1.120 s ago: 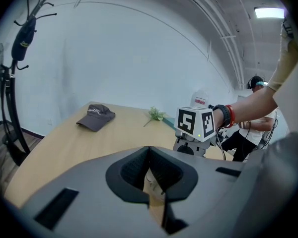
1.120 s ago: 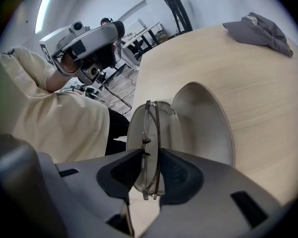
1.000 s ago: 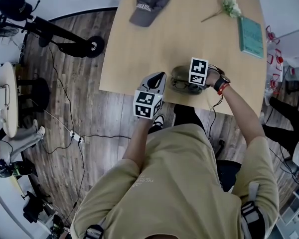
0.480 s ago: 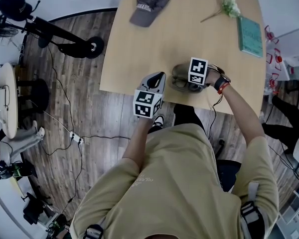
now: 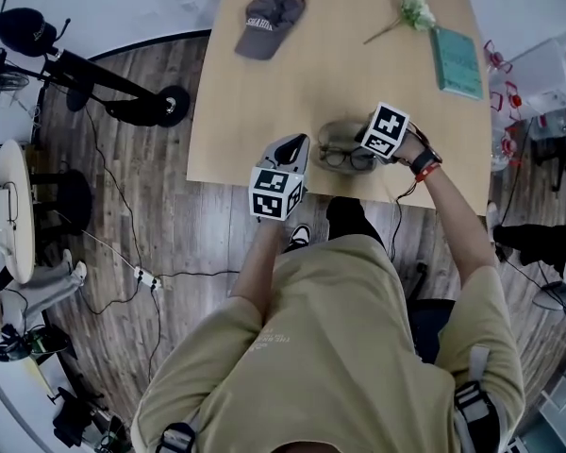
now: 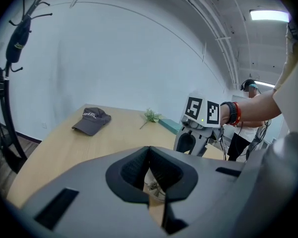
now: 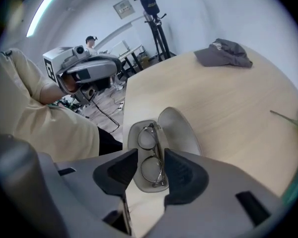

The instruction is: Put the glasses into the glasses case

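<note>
The glasses (image 7: 148,139) lie folded inside the open grey glasses case (image 7: 176,130), lenses up, with the lid tipped back beside them. In the head view the case (image 5: 338,135) sits near the table's front edge with the glasses (image 5: 347,159) in it. My right gripper (image 7: 151,165) hovers just above them, pointing steeply down. Its jaws have just been closing but stand apart, with nothing pressed between the pads. My left gripper (image 5: 297,147) rests to the left of the case, its pads (image 6: 149,150) meeting with nothing in them.
A dark cap (image 5: 269,22) lies at the far left of the wooden table (image 5: 264,102). A flower sprig (image 5: 410,12) and a teal book (image 5: 456,61) are at the far right. A scooter (image 5: 104,88) and cables are on the floor to the left.
My right gripper has lifted off the case and tilted, so the glasses now show lying inside it. The left gripper has stayed where it was.
</note>
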A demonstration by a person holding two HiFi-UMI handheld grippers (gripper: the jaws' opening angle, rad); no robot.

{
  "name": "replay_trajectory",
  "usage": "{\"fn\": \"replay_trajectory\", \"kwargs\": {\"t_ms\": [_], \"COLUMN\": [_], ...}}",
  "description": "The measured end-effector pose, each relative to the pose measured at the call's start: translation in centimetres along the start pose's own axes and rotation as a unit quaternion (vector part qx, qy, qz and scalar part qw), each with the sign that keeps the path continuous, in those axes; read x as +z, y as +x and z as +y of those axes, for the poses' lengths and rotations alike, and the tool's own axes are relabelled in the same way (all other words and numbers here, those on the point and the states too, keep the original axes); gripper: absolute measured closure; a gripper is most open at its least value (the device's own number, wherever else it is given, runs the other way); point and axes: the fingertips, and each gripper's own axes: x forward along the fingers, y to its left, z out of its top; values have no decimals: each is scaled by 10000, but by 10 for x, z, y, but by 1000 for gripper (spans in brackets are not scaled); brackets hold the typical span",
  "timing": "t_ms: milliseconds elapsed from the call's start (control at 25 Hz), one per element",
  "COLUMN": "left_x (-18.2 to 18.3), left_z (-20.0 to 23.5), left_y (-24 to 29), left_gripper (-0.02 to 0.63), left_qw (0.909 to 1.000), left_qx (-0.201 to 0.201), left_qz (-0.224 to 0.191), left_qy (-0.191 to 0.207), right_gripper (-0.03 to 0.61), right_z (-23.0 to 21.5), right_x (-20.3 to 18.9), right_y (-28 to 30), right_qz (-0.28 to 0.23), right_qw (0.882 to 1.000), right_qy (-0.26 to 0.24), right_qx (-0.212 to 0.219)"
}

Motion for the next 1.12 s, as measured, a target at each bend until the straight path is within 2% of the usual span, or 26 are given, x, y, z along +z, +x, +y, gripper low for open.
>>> {"fn": "replay_trajectory", "kwargs": {"t_ms": [120,200,280,400,560,840,1000,1120], "left_x": [8,15,22,35,61,113,135,145], "left_z": [-5,-8,-12,-18,-21,-40,-55,-63], "left_y": [-5,-7,-9,-16,-33,-49,-54,-56], "left_gripper": [591,591,591,591,591,591,591,591], "left_qw": [9999,9998,9996,9992,9980,9929,9898,9880], "left_qx": [-76,-107,-121,-109,-133,-162,-186,-209], "left_qz": [-70,-138,-207,-278,-479,-941,-1116,-1186], "left_qy": [70,97,133,268,388,709,868,965], "right_gripper": [394,401,416,423,457,506,526,537], "right_z": [10,16,20,23,33,50,63,70], "right_x": [6,12,16,21,34,29,26,24], "right_y": [-19,-36,-57,-95,-151,-230,-248,-255], "right_qz": [-507,-1029,-1593,-2345,-3286,-4455,-4828,-5046], "right_qw": [9983,9931,9838,9634,9220,8336,7960,7735], "right_qy": [268,538,773,1073,1440,1792,1936,2063], "right_qx": [-128,-153,-271,-731,-1457,-2729,-3096,-3233]}}
